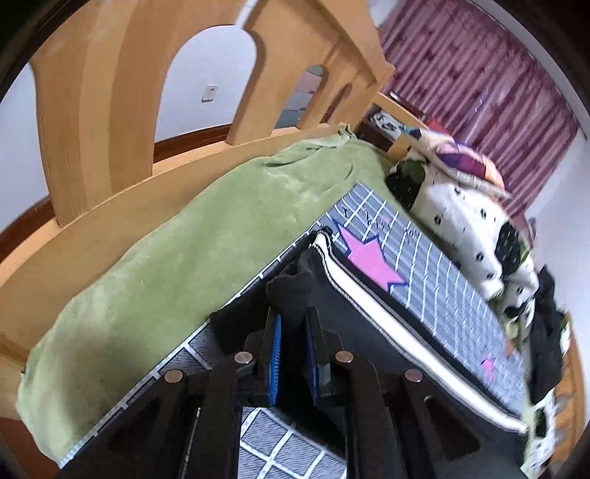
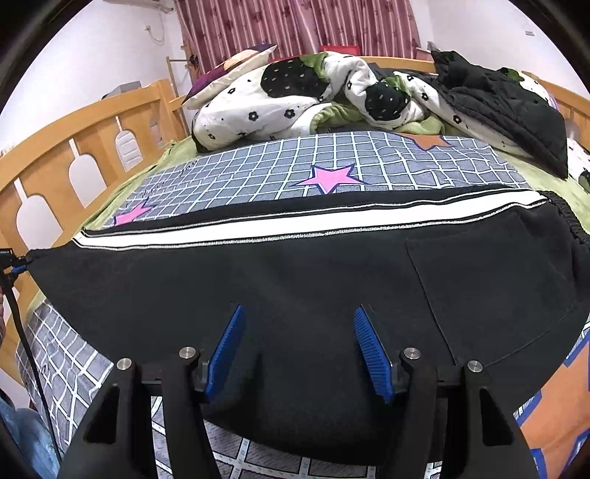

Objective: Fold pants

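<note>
Black pants (image 2: 295, 272) with a white side stripe (image 2: 280, 224) lie flat across the grey checked sheet (image 2: 280, 162), waistband at the right. My right gripper (image 2: 298, 320) is open, its blue pads just above the near edge of the pants, holding nothing. In the left wrist view, my left gripper (image 1: 294, 324) is shut on the black cuff end of the pants (image 1: 291, 280), bunched between its blue pads. That gripper also shows at the left edge of the right wrist view (image 2: 14, 265), at the leg end.
A wooden bed rail (image 2: 55, 147) runs along the left side, over a green blanket (image 1: 147, 258). A crumpled white and black quilt (image 2: 295, 95), a pillow (image 2: 228, 70) and a black jacket (image 2: 509, 107) lie at the bed's far end, before a striped curtain (image 2: 295, 25).
</note>
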The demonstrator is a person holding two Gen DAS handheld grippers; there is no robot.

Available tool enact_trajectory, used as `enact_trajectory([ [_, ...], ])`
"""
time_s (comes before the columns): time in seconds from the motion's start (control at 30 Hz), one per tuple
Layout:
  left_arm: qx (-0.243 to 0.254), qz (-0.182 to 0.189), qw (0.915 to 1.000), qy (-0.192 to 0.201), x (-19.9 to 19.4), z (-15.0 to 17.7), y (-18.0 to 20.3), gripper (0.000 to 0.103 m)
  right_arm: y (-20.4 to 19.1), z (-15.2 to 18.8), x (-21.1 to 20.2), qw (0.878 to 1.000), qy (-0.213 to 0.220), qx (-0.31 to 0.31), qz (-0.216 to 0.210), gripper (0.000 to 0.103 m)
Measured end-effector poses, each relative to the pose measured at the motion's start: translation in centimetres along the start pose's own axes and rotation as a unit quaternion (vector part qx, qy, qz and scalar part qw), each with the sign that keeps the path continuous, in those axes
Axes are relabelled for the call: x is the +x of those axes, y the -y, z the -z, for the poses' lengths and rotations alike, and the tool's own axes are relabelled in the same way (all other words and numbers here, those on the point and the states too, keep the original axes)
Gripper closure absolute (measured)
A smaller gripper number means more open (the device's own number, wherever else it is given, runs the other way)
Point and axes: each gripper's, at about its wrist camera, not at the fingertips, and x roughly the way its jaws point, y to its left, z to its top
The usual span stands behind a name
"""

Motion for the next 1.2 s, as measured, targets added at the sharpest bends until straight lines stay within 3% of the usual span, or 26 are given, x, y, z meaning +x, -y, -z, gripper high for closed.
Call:
enact_trajectory([
  [0.2,-0.007,-0.01,0.9999,0.007,1.5,0.4,-1.7,0.089,-0.5,0.4,-0.1,1.0,-0.002,-0.024,0.018,0.042],
  [0.37,-0.024,-0.032,0.9985,-0.037,4.8,1.1,-4.5,0.089,-0.8,0.9,0.1,0.999,-0.009,-0.034,0.03,0.042],
  [0.47,-0.019,-0.058,0.9967,-0.054,5.4,1.9,-5.3,0.07,-1.2,0.9,0.4,0.999,-0.012,-0.04,0.032,0.042],
  [0.57,-0.01,-0.043,0.998,-0.045,4.6,2.4,-5.2,0.06,-1.8,0.9,0.7,0.998,-0.014,-0.049,0.037,0.042],
  [0.73,0.003,-0.034,0.9981,-0.051,6.8,2.5,-4.3,0.059,-2.4,1.2,1.1,0.997,-0.019,-0.059,0.041,0.042],
  [0.93,0.015,-0.054,0.9982,-0.021,8.5,2.1,-3.1,0.059,-1.6,1.3,0.8,0.998,-0.016,-0.044,0.043,0.042],
  [1.03,0.043,-0.078,0.996,0.009,8.1,2.1,-2.0,0.067,-0.5,1.3,0.4,0.998,-0.011,-0.023,0.053,0.042],
  [1.1,0.079,-0.093,0.9918,0.037,7.1,2.3,-0.5,0.075,0.2,1.3,0.2,0.998,-0.008,-0.006,0.057,0.042],
  [1.17,0.128,-0.12,0.9819,0.07,5.7,2.6,1.8,0.078,1.1,1.2,-0.1,0.998,-0.006,0.008,0.063,0.042],
  [1.2,0.16,-0.142,0.973,0.088,5.0,2.7,3.2,0.078,1.6,1.2,-0.3,0.998,-0.006,0.014,0.067,0.042],
])
